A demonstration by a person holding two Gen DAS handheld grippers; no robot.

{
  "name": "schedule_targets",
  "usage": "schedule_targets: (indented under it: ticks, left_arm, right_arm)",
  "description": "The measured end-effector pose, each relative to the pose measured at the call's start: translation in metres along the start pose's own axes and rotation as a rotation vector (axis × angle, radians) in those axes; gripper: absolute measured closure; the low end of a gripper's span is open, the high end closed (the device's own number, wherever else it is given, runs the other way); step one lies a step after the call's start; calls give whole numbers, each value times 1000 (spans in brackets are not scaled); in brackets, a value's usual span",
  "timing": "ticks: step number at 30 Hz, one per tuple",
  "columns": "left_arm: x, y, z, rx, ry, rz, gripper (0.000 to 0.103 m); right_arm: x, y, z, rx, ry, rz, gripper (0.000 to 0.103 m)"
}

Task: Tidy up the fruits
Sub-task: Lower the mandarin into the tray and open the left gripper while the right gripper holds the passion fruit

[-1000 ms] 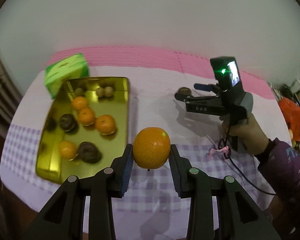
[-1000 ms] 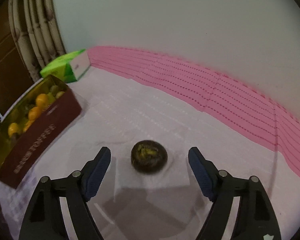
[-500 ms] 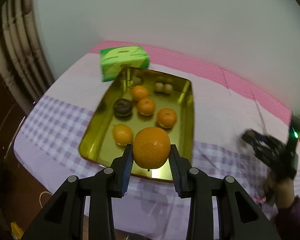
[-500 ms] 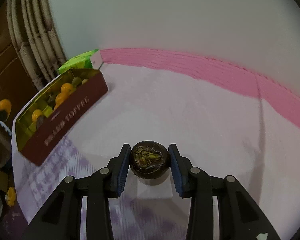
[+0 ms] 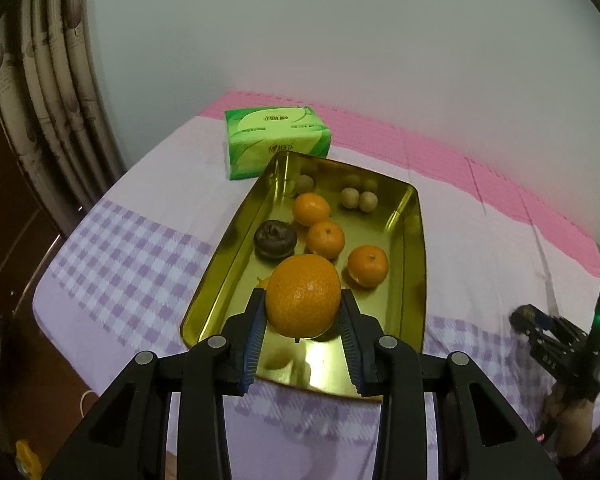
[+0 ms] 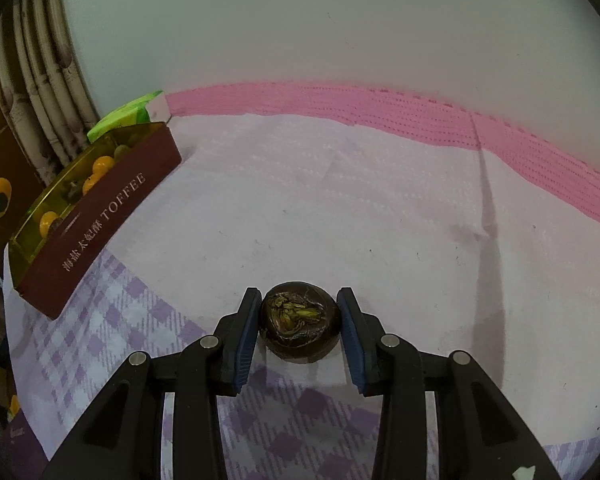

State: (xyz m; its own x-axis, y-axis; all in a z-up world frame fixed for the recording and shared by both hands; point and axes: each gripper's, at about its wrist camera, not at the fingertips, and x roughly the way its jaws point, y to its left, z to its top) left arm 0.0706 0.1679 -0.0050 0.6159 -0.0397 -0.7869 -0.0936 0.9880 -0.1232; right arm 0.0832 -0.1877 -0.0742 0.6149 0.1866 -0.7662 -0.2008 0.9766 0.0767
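Left gripper (image 5: 302, 326) holds orange (image 5: 303, 296) over tin (image 5: 414, 240): lower into bare near corner, then open. Right gripper (image 6: 298, 322) clamps dark fruit (image 6: 299, 326).

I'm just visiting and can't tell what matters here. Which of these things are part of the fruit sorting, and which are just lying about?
Part of the job:
- orange in the left gripper
- dark fruit in the right gripper
- gold tin, already holding oranges, a dark fruit and small brown fruits

Just lying about:
- green tissue pack
- tablecloth
- curtain
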Motion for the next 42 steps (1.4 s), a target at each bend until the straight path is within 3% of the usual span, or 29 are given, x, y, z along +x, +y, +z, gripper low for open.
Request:
schedule_targets:
  ticks: [15, 42]
  left_arm:
    - [42, 3, 19, -28, 31, -26, 66]
    - [79, -13, 26, 42, 57, 28, 66]
  right_arm:
    - [1, 4, -2, -16, 4, -17, 66]
    - [1, 3, -2, -12, 5, -10, 65]
